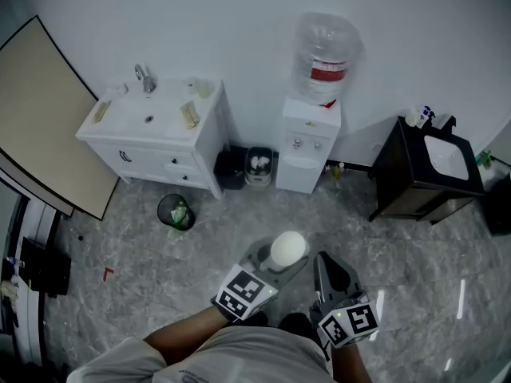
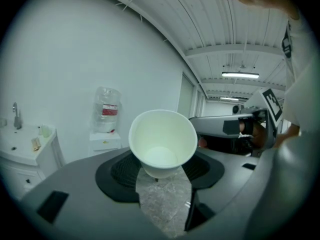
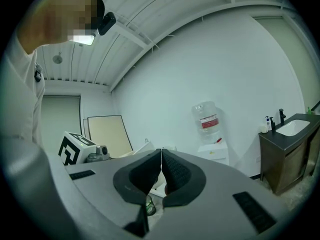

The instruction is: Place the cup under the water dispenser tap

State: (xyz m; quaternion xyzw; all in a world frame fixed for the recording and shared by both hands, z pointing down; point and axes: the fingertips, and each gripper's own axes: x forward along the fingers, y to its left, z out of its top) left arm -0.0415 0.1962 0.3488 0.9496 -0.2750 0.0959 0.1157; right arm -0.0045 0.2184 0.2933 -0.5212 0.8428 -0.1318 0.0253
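Note:
A white paper cup point(image 1: 288, 249) point(image 2: 163, 143) sits upright between the dark pads of my left gripper point(image 1: 281, 260) point(image 2: 161, 169), which is shut on its lower part. The cup looks empty inside. My right gripper point(image 1: 326, 275) point(image 3: 161, 176) is beside it on the right, jaws shut with nothing between them. The white water dispenser point(image 1: 310, 142) point(image 2: 105, 134) point(image 3: 214, 151) stands against the far wall, a clear bottle with a red label point(image 1: 325, 57) on top. Its taps point(image 1: 302, 144) face the room, well ahead of both grippers.
A white sink cabinet point(image 1: 157, 138) stands left of the dispenser, a dark sink cabinet point(image 1: 427, 171) right of it. Two small bins point(image 1: 246, 167) sit by the dispenser's base and a round black bin point(image 1: 176, 211) stands on the marble floor. A beige board point(image 1: 44, 110) leans at far left.

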